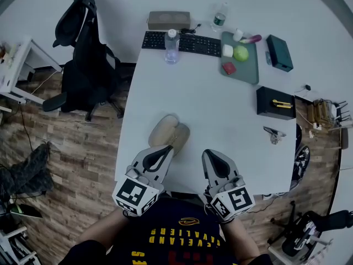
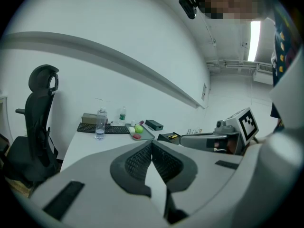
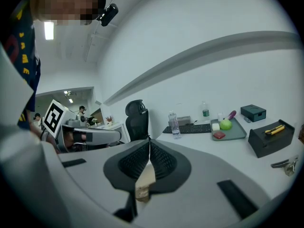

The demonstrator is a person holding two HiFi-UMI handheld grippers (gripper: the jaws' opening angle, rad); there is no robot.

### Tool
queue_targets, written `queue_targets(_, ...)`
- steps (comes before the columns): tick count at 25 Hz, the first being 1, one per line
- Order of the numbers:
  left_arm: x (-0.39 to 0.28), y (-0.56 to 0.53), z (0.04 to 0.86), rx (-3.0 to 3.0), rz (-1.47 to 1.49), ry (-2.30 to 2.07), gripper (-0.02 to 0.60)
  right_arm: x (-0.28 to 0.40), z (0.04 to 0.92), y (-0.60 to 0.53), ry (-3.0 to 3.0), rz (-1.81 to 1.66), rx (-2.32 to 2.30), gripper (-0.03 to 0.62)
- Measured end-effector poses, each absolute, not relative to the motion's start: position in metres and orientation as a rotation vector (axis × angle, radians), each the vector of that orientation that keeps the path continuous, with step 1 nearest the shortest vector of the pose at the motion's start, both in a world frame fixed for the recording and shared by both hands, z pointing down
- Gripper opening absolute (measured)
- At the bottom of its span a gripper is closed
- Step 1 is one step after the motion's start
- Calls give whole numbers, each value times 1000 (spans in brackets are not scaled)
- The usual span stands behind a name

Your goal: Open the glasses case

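Note:
A tan, rounded glasses case (image 1: 169,131) lies shut on the white table (image 1: 220,115), near its front left part. My left gripper (image 1: 167,149) is shut and empty, its tip just short of the case's near end. My right gripper (image 1: 210,154) is shut too, empty, off to the right of the case over bare table. In the left gripper view the jaws (image 2: 152,144) meet with nothing between them. The right gripper view shows its jaws (image 3: 149,139) closed, with a sliver of the tan case (image 3: 145,182) below them.
At the table's far end stand a keyboard (image 1: 182,42), a water bottle (image 1: 171,46), a tissue box (image 1: 168,20) and a green tray (image 1: 245,70) with small items. A black box (image 1: 274,102) and a metal clip (image 1: 274,132) sit right. An office chair (image 1: 83,59) stands left.

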State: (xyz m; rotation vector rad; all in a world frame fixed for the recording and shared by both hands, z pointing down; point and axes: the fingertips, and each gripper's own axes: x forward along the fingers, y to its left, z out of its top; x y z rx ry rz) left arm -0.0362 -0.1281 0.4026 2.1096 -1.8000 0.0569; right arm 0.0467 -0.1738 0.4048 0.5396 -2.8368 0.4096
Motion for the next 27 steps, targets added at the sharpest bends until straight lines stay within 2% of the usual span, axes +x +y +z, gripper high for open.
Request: queue_targets(27, -49, -125, 412, 2110, 83, -1787, 14, 40, 413, -170, -2811, 417, 566, 18)
